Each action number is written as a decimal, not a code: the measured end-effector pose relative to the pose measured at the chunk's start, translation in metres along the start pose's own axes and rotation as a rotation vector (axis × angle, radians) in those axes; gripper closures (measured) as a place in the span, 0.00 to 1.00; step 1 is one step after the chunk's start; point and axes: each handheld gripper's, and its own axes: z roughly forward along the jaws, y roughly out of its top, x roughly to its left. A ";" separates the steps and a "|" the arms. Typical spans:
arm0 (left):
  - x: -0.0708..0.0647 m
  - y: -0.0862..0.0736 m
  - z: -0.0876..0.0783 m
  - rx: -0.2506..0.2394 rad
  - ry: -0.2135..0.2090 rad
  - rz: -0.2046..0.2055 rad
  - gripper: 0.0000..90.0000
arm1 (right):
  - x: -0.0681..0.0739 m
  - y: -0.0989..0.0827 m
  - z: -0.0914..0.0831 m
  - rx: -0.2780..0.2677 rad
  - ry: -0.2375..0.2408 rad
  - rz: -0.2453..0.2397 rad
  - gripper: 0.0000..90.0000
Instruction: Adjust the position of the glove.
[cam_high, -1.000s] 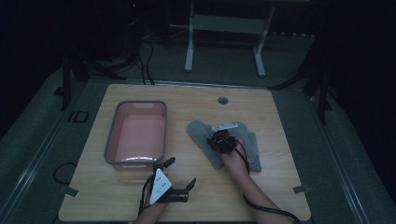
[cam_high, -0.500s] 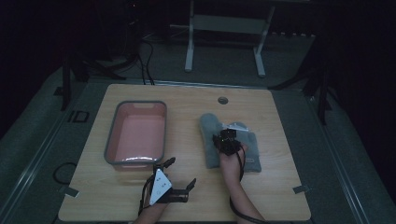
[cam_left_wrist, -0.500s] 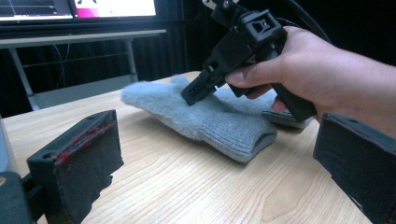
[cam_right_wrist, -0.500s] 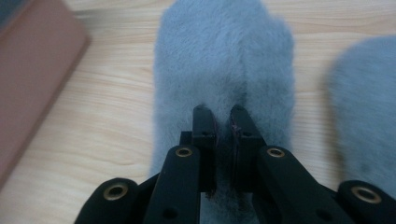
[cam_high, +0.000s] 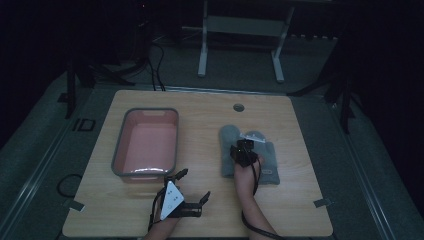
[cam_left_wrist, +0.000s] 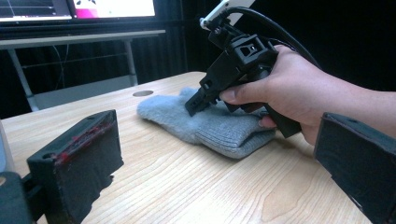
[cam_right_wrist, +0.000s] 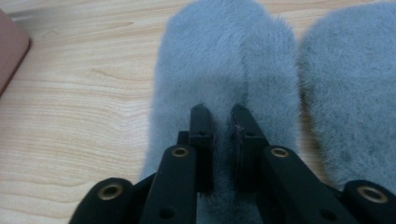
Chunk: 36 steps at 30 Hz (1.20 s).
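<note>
Grey fuzzy mittens (cam_high: 248, 157) lie on the wooden worktop (cam_high: 205, 200); right claw (cam_right_wrist: 222, 116) pinches one narrowly (closeup reveals it), left claw (cam_high: 193, 186) wide.

bare wood lies open between the grey bin (cam_high: 146, 143) and the grey mittens (cam_high: 248, 159), wide enough for a gripper to pass. my right gripper (cam_right_wrist: 223, 122) sits on the left mitten, so that side is blocked. my left gripper (cam_high: 192, 189) rests near the front edge with its jaws spread, clear table ahead of it up to the mittens.
</note>
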 end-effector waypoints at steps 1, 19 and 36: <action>0.000 0.000 0.000 -0.001 -0.001 -0.002 0.01 | 0.000 0.000 0.001 -0.003 0.001 0.000 0.86; 0.000 0.000 0.000 -0.001 -0.005 -0.001 0.01 | -0.013 0.037 -0.046 -0.059 0.102 -0.109 0.48; 0.000 0.000 0.000 0.001 -0.002 -0.008 0.01 | -0.093 0.062 -0.068 0.071 0.078 -0.104 0.46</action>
